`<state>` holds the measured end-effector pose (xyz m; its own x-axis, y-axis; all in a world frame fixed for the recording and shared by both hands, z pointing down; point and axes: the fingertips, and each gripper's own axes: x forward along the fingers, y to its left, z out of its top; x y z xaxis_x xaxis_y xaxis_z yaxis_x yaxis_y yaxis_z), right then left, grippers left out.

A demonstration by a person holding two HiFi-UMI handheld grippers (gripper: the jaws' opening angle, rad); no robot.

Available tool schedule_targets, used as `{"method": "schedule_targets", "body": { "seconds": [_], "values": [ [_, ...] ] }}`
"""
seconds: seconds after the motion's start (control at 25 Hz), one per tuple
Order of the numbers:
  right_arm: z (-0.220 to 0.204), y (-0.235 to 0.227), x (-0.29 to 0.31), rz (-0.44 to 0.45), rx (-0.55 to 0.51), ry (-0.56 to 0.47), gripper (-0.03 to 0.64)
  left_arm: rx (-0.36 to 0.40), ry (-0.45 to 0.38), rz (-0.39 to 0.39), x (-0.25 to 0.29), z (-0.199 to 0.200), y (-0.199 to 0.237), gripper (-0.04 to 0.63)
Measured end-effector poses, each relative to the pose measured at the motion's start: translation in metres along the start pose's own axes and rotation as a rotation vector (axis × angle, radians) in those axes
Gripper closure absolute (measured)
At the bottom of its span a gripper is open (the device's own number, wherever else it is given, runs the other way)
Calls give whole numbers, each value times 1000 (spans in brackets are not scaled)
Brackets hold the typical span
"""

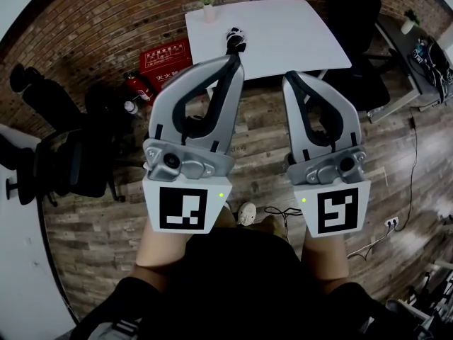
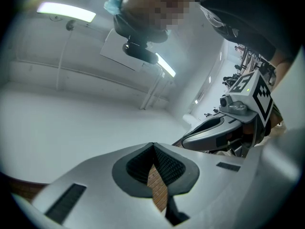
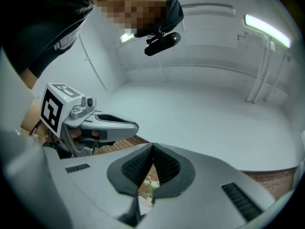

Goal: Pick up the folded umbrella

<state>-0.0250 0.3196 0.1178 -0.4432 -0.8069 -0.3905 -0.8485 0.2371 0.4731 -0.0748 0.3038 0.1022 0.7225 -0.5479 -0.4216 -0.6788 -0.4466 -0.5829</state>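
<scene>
Gripper by gripper, from the left: my left gripper (image 1: 236, 62) is pressed together at the tips with nothing pinched, and its own view shows only brick pattern through the slit below the pads. Off to its left, on the floor by the brick wall, I count one red box (image 1: 167, 62) and one red fire extinguisher (image 1: 139, 85) beside it. Further left are dark office chairs (image 1: 67, 161), at least two, though they blur together. Just past the left gripper's tip lies one dark bundle with a pale end, which I take to be the folded umbrella (image 1: 236, 40). It sits at the near edge of the single white bench (image 1: 297, 34), partly hidden behind that tip. One vase of flowers (image 1: 209, 13) stands at the bench's far left corner, beyond the umbrella and apart from it. To the right, my right gripper (image 1: 292, 78) is likewise closed on nothing, held level with its partner and aimed at the bench's near edge. That makes two grippers, both empty, and one umbrella. I judge this to be the approach: neither gripper has reached the bench, and the umbrella lies untouched. The next move calls for carrying a gripper forward and down to that near edge and spreading its jaws before it arrives. Then I would set them across the umbrella's body, not its end, and close. The left gripper looks better lined up for it.
</scene>
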Motion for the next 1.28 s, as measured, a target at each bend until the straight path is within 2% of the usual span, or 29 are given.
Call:
{"method": "schedule_targets", "body": {
  "seconds": [0.4, 0.72, 0.88, 1.28],
  "values": [
    [4, -3, -5, -7, 1, -14, 588, -13, -9, 13, -1, 4, 3, 588],
    [4, -5, -3, -6, 12, -24, 588, -6, -31, 59, -5, 12, 12, 588],
    [2, -4, 1, 3, 21, -35, 588, -17, -3, 43, -4, 5, 12, 588],
    [-23, -6, 26, 2, 19, -31, 588, 7, 8, 80, 6, -28, 29, 588]
  ]
}}
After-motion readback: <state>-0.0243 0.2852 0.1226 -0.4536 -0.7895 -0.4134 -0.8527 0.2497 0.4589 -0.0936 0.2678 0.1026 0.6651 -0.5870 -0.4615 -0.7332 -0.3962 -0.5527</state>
